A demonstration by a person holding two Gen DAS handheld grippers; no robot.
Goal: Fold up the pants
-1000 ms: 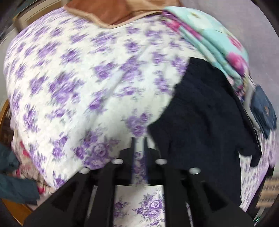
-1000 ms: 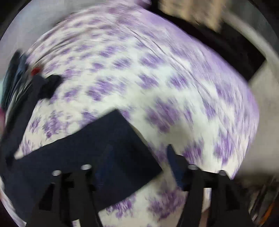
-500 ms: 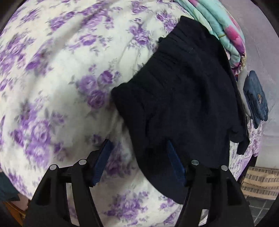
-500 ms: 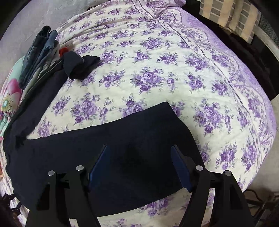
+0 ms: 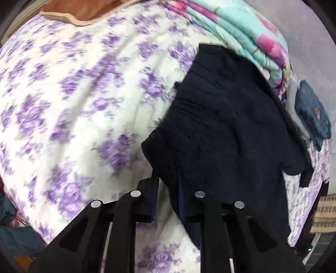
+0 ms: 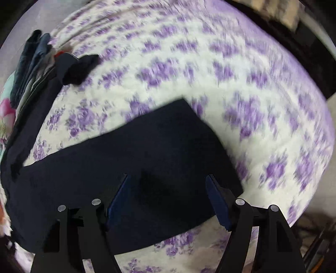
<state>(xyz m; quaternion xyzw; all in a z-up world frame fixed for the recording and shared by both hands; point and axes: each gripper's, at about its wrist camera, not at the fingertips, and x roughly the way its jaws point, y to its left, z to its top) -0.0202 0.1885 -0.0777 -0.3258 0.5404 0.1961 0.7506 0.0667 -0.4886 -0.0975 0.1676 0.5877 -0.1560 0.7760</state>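
Note:
Dark navy pants (image 5: 226, 126) lie spread on a bed with a purple flowered cover (image 5: 73, 100). In the left wrist view my left gripper (image 5: 168, 180) is shut on the gathered waistband edge of the pants. In the right wrist view one pant leg (image 6: 147, 159) lies flat across the bed, its hem end toward the right. My right gripper (image 6: 168, 184) is open, its blue pads either side of the leg just above the cloth. The other leg (image 6: 75, 67) trails off to the far left.
A folded turquoise and pink quilt (image 5: 241, 31) lies beyond the pants. Folded denim clothes (image 5: 313, 117) are stacked at the bed's far side, also in the right wrist view (image 6: 29, 61). A brown cushion (image 5: 84, 10) sits at the head. The bed edge drops off at right (image 6: 315, 117).
My left gripper closed on the waistband edge and lifted back a little. My right gripper stayed open over the pant leg and shifted slightly; the view is blurred by motion.

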